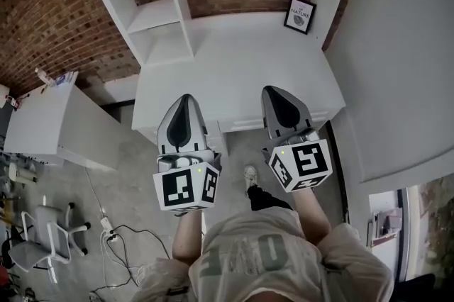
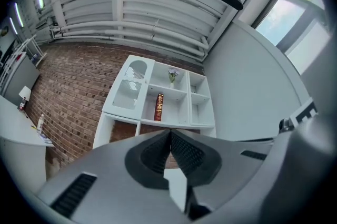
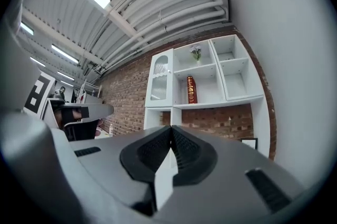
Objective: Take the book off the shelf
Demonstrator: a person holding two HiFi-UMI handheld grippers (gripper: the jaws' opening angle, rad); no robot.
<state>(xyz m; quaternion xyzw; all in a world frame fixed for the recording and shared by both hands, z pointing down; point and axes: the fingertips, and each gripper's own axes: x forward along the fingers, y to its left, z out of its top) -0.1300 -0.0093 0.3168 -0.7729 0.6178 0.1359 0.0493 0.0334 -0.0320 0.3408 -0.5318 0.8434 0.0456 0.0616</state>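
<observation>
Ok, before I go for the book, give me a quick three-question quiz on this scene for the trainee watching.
1. True or false: the red book stands upright in a compartment of the shelf.
2. The left gripper has its jaws: A) wide open; B) shut on nothing; C) shut on the book.
3. Fill in: the compartment directly above the book holds a small vase of ____.

Key: 1 true; 2 B; 3 flowers.

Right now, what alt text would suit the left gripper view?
The left gripper, jaws shut and empty, points up at a white shelf on a brick wall. A red book stands upright in the shelf's middle column, with a small plant in the compartment above it.
</observation>
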